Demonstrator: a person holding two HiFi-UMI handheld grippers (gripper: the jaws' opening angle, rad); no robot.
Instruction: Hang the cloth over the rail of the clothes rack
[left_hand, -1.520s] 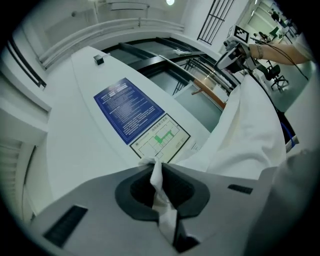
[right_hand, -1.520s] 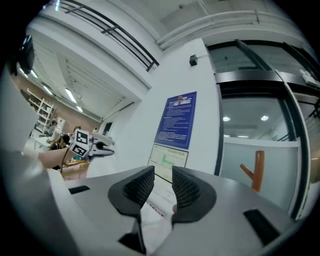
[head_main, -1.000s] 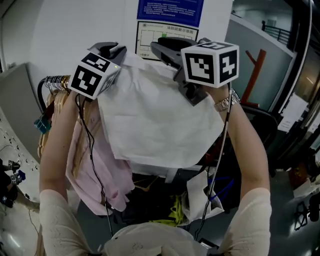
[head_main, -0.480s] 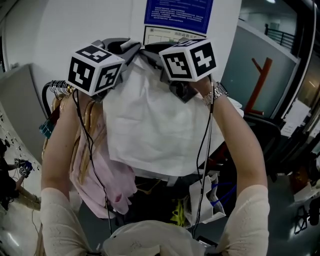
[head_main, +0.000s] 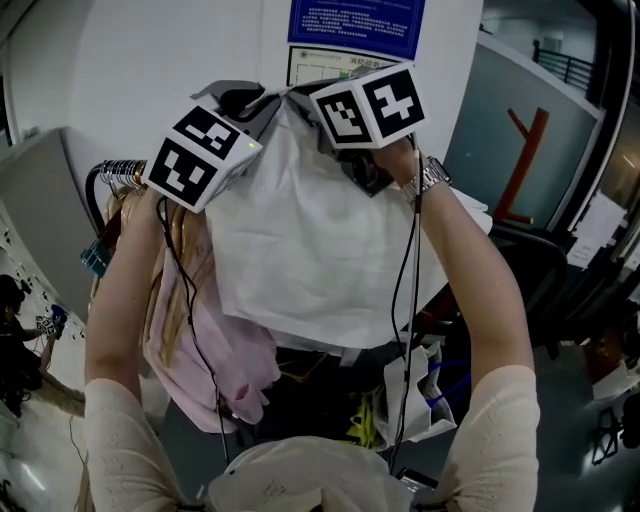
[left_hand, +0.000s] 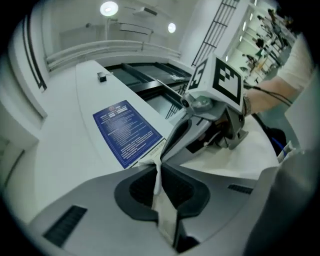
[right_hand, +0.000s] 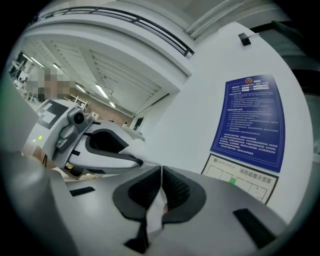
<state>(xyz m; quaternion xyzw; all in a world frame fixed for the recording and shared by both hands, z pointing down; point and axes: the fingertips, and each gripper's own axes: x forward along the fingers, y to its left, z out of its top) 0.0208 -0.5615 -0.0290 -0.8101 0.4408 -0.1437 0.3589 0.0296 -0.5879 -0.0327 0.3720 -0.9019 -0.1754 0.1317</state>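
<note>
Head view: both tongs are up at the wall and close together. Left tongs (head_main: 250, 100) and right tongs (head_main: 300, 97) each pinch the top edge of the white cloth (head_main: 310, 250). The cloth hangs free below them as a wide sheet, off the rack rail (head_main: 93, 180), which sits lower left with hangers and pink clothes (head_main: 215, 345). The cloth's left part overlaps the pink clothes in this view; I can't tell if they touch. Only this view shows the rack or the full cloth.

Left gripper view: jaws are pressed together on a thin fold of cloth (left_hand: 160, 192) that runs between the pads. The right tongs' tip (left_hand: 165, 152) is just beside mine, nearly tip to tip. A blue poster (left_hand: 127, 131) is on the wall behind. No rack here.

Right gripper view: same story, jaws clamped on a cloth edge (right_hand: 156, 212). The left tongs' jaws (right_hand: 134, 161) are just to the left. The poster (right_hand: 252, 120) is visible again, with a floor plan sheet (right_hand: 245, 181) below it.
</note>
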